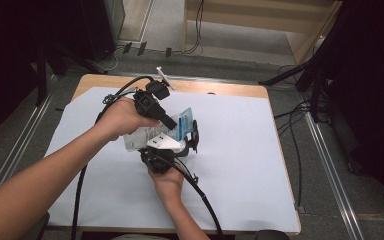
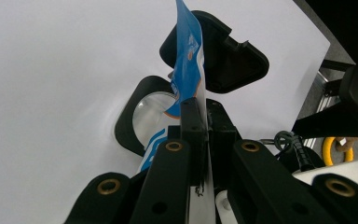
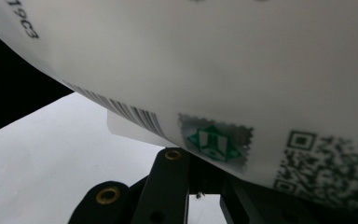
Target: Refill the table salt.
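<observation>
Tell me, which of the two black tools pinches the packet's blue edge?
The left black two-jaw tool: it clamps the blue-printed edge of the white plastic packet. The right tool clamps its white barcode side.

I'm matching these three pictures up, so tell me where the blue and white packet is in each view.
High view: packet at table centre, between both grippers.
Left gripper view: packet edge-on, rising from the shut jaws at centre.
Right gripper view: packet across the top, barcode side facing.
Shared landmark: white table sheet.
</observation>
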